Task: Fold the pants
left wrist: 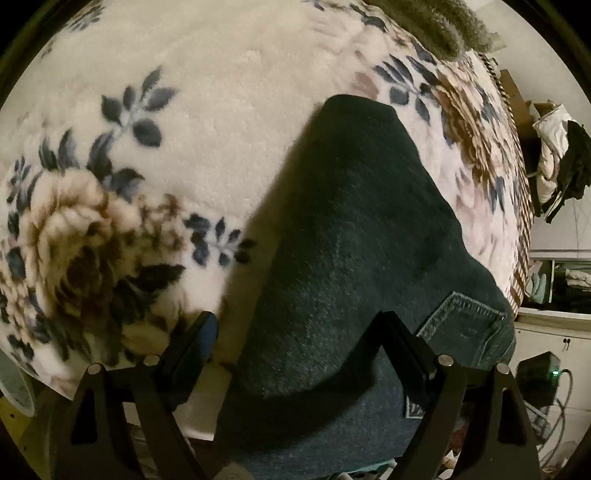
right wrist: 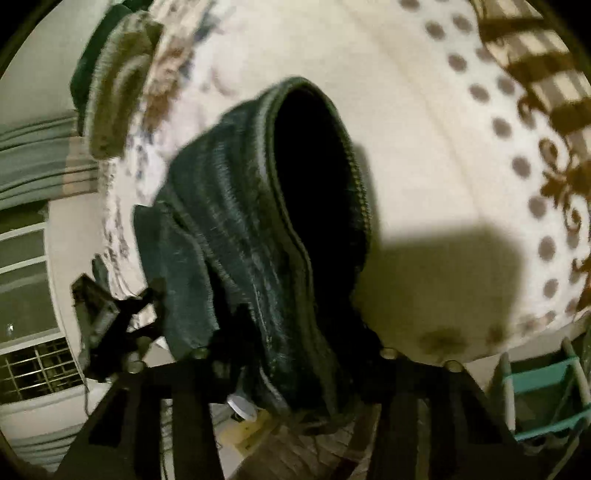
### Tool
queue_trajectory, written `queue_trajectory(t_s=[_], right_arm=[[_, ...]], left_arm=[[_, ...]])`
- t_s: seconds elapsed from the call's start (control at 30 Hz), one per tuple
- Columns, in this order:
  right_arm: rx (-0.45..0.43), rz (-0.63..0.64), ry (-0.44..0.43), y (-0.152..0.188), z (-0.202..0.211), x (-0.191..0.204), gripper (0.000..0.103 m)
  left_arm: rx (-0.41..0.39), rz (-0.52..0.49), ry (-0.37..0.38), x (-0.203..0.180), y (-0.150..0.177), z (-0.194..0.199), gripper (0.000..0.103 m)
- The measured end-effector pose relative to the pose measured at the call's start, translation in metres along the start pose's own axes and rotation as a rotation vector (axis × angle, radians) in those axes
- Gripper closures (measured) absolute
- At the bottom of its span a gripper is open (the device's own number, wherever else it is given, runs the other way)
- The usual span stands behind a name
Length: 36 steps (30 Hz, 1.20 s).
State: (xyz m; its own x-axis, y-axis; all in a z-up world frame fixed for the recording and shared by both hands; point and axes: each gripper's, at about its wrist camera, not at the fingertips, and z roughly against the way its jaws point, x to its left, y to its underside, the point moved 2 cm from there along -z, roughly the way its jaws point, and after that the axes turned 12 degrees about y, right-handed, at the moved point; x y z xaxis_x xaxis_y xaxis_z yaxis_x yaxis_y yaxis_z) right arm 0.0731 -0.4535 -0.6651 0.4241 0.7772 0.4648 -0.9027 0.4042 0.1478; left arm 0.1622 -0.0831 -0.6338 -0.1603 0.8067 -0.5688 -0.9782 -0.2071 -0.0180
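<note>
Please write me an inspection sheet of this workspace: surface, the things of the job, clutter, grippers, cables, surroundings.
Surface: bed with a cream floral blanket; the right wrist view shows a dotted border.
Job's things: dark denim pants, partly lifted off the blanket, a back pocket showing; a bunched hem or waist opening faces the right wrist camera.
Clutter: a fuzzy grey-green textile at the far edge of the bed.
Grippers: left gripper jaws apart, fabric between them; right gripper holds bunched denim, jaw gap hidden.
Cables: white cables beside a black box with a green light.
Surroundings: clothes heap, white cabinet, teal chair, curtain, barred window.
</note>
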Motion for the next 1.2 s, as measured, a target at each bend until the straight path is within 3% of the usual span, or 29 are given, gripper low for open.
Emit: queue_trajectory(t_s=[0.17,0.27,0.33,0.47,0.57,0.67,0.73,0.77,0.8,0.87,0.93,1.0,1.1,1.2], right_arm=[[-0.103,0.059,-0.010,-0.010,0.025,0.028,0.062],[-0.092,0.106,0.078,-0.008,0.019,0.025,0.059],[-0.040,0.055,0.152,-0.004,0.012,0.002,0.043],[-0.120,-0.085,0.072,0.022,0.031,-0.017,0.042],[-0.201,-0.172,0.018,0.036,0.042,-0.025,0.075],[-0.275,-0.155,-0.036,0.044,0.063,-0.008,0.081],[-0.246,-0.137,0.013,0.041,0.061,-0.005,0.081],[-0.201,-0.150,0.059,0.039,0.049,-0.010,0.079],[-0.165,-0.200,0.049,0.038,0.039,-0.020,0.071],[-0.118,-0.342,-0.053,0.043,0.027,-0.041,0.057],[-0.147,-0.400,-0.107,0.052,0.033,-0.049,0.057],[-0.190,-0.426,-0.107,0.062,0.037,-0.049,0.054],[-0.168,-0.448,-0.036,0.070,0.039,-0.046,0.054],[-0.195,-0.319,0.036,0.055,0.059,-0.026,0.054]], left_arm=[[-0.001,-0.017,-0.013,0.005,0.002,0.003,0.015],[0.008,-0.019,-0.016,0.002,0.003,0.001,0.015],[0.017,-0.037,-0.025,-0.003,0.005,0.001,0.015],[0.023,-0.093,-0.054,-0.015,0.012,0.006,0.015],[0.027,-0.118,-0.067,-0.018,0.017,0.006,0.015],[0.043,-0.111,-0.070,-0.015,0.021,0.004,0.015],[0.049,-0.116,-0.077,-0.015,0.021,0.003,0.015],[0.052,-0.121,-0.081,-0.015,0.021,0.003,0.015],[0.055,-0.125,-0.089,-0.015,0.021,0.003,0.015],[0.058,-0.127,-0.092,-0.015,0.021,0.004,0.015],[0.062,-0.129,-0.103,-0.016,0.021,0.005,0.015],[0.061,-0.150,-0.124,-0.020,0.021,0.004,0.015],[0.073,-0.160,-0.150,-0.026,0.019,0.003,0.015],[0.063,-0.162,-0.151,-0.036,0.009,0.015,0.015]])
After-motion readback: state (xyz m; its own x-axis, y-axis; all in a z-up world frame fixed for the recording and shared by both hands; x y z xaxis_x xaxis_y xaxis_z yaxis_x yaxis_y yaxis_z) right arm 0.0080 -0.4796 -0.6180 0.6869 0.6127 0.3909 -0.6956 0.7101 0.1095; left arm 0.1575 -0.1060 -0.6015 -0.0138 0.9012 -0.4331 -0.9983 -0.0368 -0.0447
